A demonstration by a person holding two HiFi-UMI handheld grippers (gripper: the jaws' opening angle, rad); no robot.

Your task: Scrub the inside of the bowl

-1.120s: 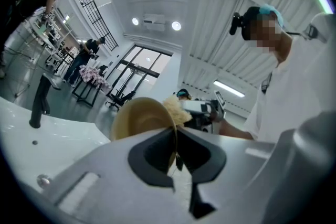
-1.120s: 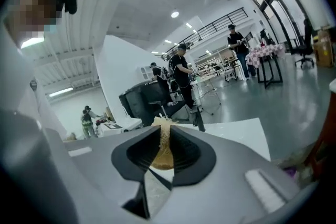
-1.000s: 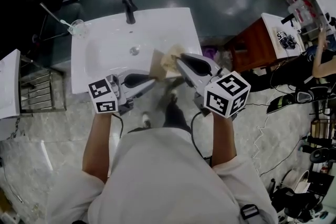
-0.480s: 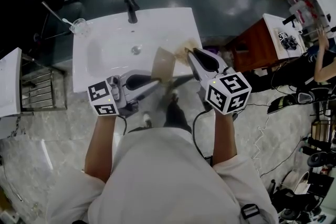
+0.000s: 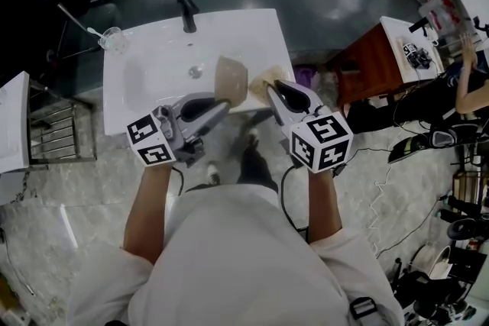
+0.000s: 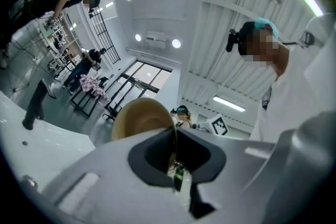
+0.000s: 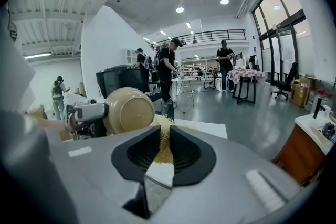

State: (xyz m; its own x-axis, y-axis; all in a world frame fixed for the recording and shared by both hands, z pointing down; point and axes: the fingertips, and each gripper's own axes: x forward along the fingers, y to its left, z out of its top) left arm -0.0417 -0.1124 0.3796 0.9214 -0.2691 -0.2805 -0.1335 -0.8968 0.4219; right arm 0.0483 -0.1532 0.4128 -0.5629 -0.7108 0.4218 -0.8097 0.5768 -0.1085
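One bowl (image 5: 231, 82) hangs over the sink (image 5: 153, 50), rim clamped in the left gripper (image 5: 218, 104). Right gripper (image 5: 269, 90) pinches a scrubber (image 7: 164, 139) just beside it. Bowl's mouth should face the scrubber before rubbing firm circles inside.

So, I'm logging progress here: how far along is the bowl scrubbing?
Done: the left gripper holds the tan bowl by its rim above the white sink; the right gripper grips a fibrous scrub pad. In hand: the pad sits beside the bowl's outer side. Left: working the pad round the inside; whether any was scrubbed already cannot be told.
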